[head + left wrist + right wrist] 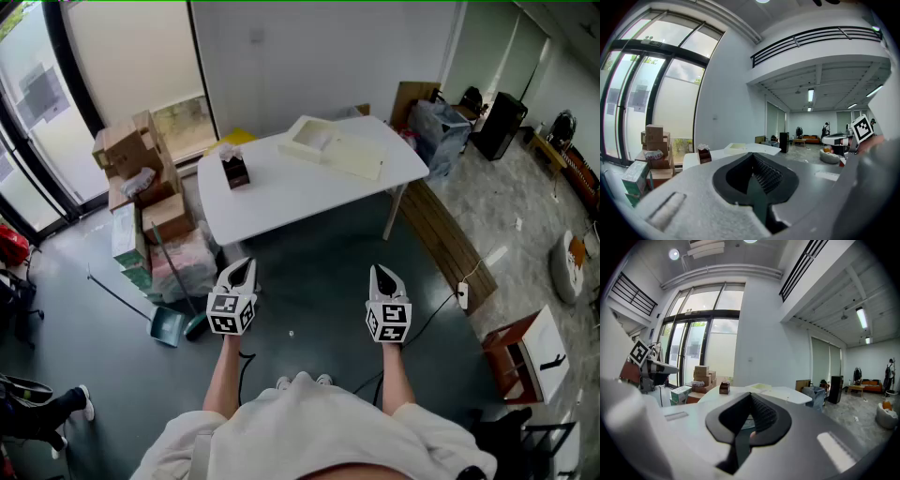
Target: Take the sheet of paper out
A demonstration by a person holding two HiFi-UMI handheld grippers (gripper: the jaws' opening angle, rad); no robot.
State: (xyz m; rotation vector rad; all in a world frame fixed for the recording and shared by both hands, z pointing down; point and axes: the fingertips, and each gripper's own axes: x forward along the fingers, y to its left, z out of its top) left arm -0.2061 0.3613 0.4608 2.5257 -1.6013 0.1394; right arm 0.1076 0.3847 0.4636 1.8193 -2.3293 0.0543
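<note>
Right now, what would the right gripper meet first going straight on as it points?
The right gripper would probably meet the white table, at its near edge; nothing shows between, depth unclear.

Open office hall: white table [281, 192], stacked cardboard boxes [136, 155], tall windows [642, 98].

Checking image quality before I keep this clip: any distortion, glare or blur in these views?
Head view: even daylight, sharp, white rounded table clear. Left gripper view: strong fisheye bending, tall glass windows bright. Right gripper view: same fisheye, dark corners, round ceiling lamp glaring.
</note>
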